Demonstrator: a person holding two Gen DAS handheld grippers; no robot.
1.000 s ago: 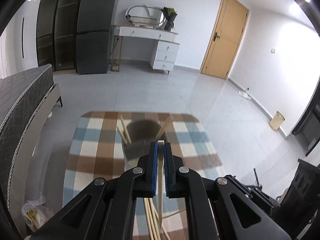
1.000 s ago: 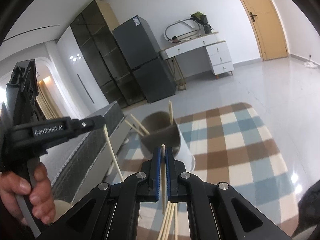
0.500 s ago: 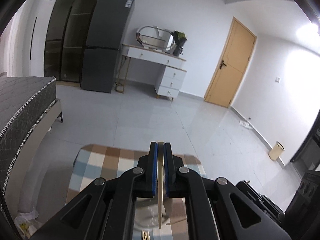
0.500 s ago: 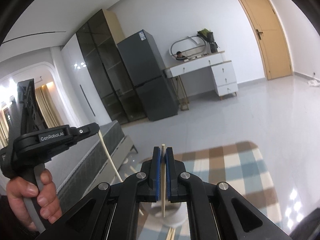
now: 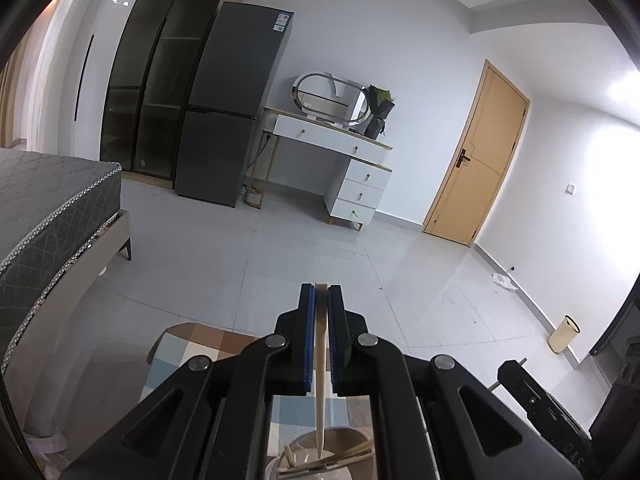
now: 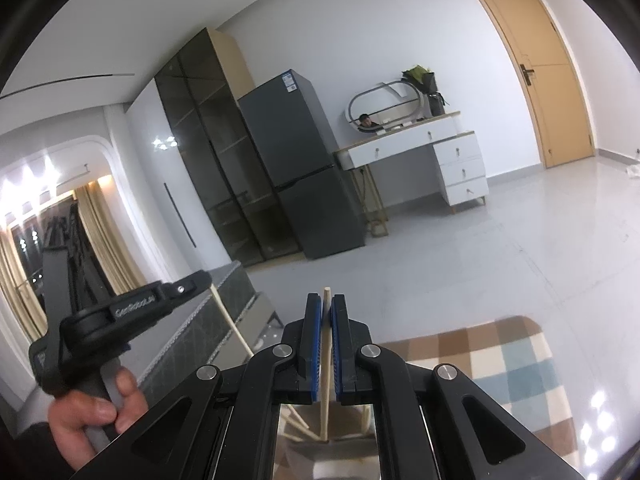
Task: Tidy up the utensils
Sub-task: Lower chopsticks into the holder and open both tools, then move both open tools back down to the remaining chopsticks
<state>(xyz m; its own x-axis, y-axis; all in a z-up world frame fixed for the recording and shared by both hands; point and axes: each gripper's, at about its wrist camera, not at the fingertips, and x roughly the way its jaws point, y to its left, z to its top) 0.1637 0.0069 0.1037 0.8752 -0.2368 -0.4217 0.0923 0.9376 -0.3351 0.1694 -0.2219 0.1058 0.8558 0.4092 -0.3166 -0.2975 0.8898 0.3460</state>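
Note:
My left gripper (image 5: pixel 321 292) is shut on a pale chopstick (image 5: pixel 320 380) that hangs tip down over a round utensil holder (image 5: pixel 344 438), which holds several chopsticks. My right gripper (image 6: pixel 327 300) is shut on another chopstick (image 6: pixel 325 380), also pointing down over the holder (image 6: pixel 332 452) below it. In the right wrist view the left gripper (image 6: pixel 120 312) shows at the left, held by a hand, with its chopstick (image 6: pixel 234 324) slanting down.
A checked cloth (image 6: pixel 500 356) covers the table under the holder. Beyond lie a grey tiled floor, a bed (image 5: pixel 44 208) at the left, a dark fridge (image 5: pixel 236 100), a white dressing table (image 5: pixel 332 148) and a wooden door (image 5: pixel 476 160).
Both grippers have risen and tilted up with their chopsticks. The holder and cloth have dropped to the bottom edge of both views.

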